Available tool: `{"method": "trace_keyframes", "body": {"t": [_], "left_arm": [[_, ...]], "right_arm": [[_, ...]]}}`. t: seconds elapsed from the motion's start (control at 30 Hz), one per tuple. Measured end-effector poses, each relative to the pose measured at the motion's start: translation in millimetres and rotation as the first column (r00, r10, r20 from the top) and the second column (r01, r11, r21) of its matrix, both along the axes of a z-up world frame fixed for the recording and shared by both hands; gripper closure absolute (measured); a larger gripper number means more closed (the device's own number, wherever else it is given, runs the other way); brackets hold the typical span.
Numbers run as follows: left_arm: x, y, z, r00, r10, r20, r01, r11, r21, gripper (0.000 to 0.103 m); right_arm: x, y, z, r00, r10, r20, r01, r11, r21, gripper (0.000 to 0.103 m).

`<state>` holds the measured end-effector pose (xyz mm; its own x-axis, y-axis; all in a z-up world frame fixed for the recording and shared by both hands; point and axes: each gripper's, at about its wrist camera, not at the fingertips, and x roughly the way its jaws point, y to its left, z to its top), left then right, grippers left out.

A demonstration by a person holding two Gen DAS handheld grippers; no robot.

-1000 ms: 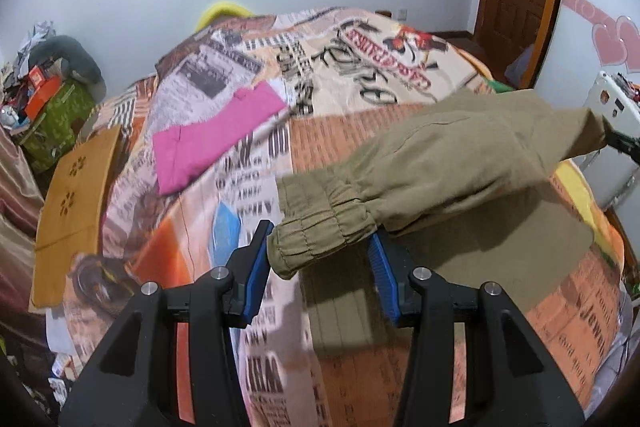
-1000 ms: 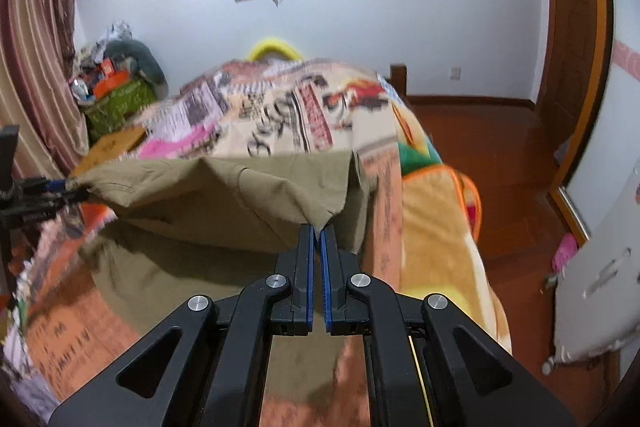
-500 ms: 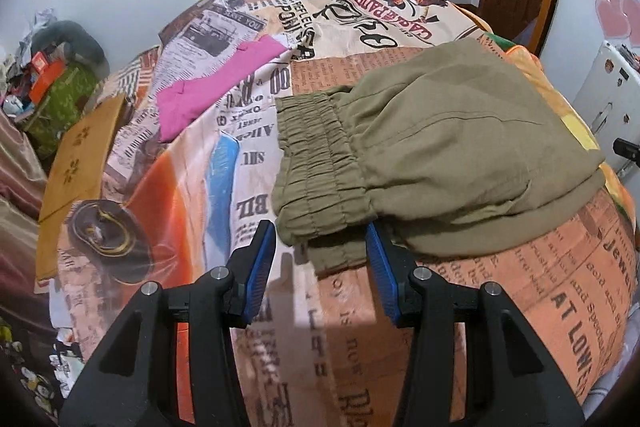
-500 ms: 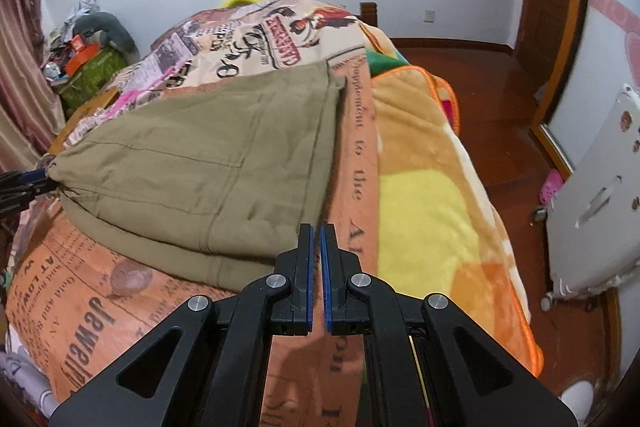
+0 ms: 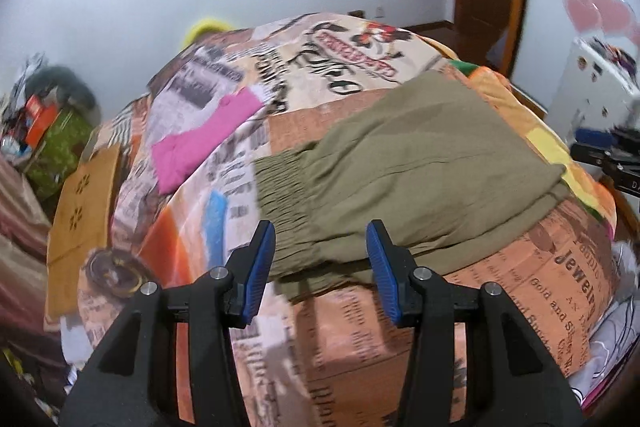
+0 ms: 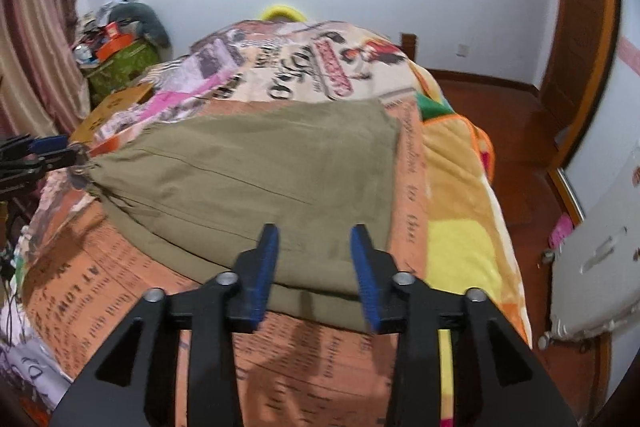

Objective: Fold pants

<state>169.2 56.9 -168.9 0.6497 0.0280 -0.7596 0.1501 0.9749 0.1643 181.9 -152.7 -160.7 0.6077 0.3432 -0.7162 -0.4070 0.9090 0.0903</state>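
The olive-green pants [image 5: 404, 167] lie folded flat on the bed, elastic waistband toward my left gripper; they also show in the right wrist view [image 6: 260, 179]. My left gripper [image 5: 320, 259] is open and empty, just in front of the waistband edge. My right gripper [image 6: 314, 263] is open and empty, just in front of the pants' near folded edge. The right gripper also shows at the right edge of the left wrist view [image 5: 600, 155], the left gripper at the left edge of the right wrist view [image 6: 36, 155].
The pants rest on a newspaper-print bedspread [image 5: 360, 43]. A pink garment [image 5: 204, 139] lies farther back on the bed. A brown board [image 5: 80, 211] leans at the bed's left side. A white appliance [image 6: 600, 259] and wooden floor lie right of the bed.
The raised pants layer was laid down flat on the bed. The right gripper let go of the fabric and opened. Both grippers drew back from the pants.
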Motion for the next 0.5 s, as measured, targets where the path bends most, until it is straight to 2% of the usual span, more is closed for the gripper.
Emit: {"method": "trace_keyframes", "body": {"t": [0.07,0.2,0.37,0.5], "left_arm": [[2,-13,-6,1.0,-0.028,-0.011,0.028,0.999,0.043,0.055],[7,-31,-27,0.996,-0.069,-0.063,0.076,0.99,0.121,0.055],[7,-45,-47,0.987,-0.121,-0.11,0.14,0.971,0.193,0.04],[10,-54,-57,0.982,-0.148,-0.122,0.174,0.955,0.241,0.036]], "right_arm": [[-2,10,1,1.0,0.026,0.005,-0.026,1.0,-0.004,0.059],[-4,29,-4,0.996,0.088,-0.008,-0.088,0.996,-0.018,0.057],[0,45,-22,0.99,0.128,-0.064,-0.13,0.991,-0.03,0.057],[4,54,-38,0.983,0.149,-0.108,-0.156,0.986,-0.053,0.057]]}}
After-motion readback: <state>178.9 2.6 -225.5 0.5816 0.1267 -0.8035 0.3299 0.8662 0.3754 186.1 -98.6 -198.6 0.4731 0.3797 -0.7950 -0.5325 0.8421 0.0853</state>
